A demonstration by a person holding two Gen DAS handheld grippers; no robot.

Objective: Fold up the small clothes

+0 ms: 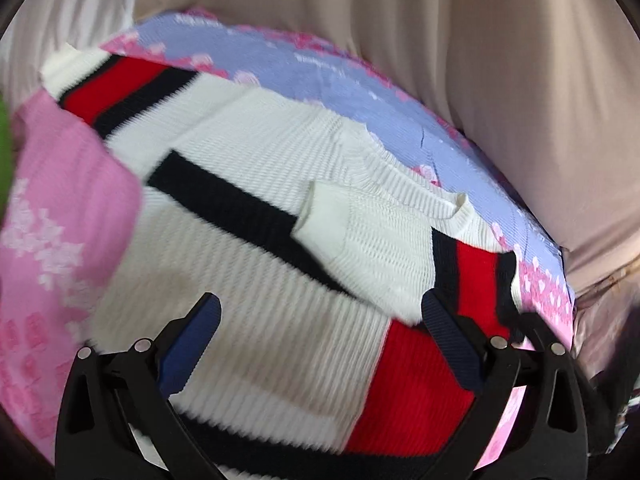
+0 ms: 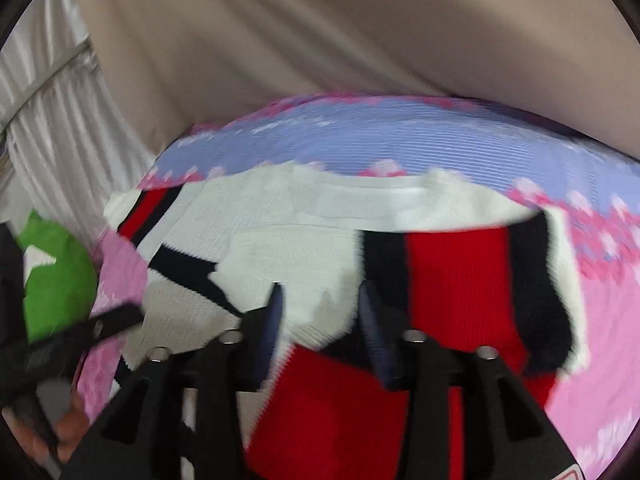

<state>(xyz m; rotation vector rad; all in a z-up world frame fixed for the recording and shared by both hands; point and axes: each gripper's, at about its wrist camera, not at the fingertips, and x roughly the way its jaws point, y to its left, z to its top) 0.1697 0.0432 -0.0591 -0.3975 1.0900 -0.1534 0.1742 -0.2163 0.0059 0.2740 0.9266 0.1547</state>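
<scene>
A small white knit sweater [image 1: 280, 208] with red and black stripes lies spread on a pink and lilac cloth [image 1: 312, 68]. One sleeve is folded in across its chest. My left gripper [image 1: 320, 320] is open just above the sweater's lower part, holding nothing. In the right wrist view the same sweater [image 2: 304, 248] fills the middle. My right gripper [image 2: 318, 296] is open, its fingertips over the white and red knit near the folded sleeve. The left gripper [image 2: 80, 336] shows at the left edge of the right wrist view, held by a hand.
The pink and lilac cloth [image 2: 400, 136] covers the work surface. Beige curtain folds [image 1: 440, 40] hang behind it. A green item [image 2: 56, 280] lies at the left, beside the cloth. White pleated fabric [image 2: 48, 120] hangs at the far left.
</scene>
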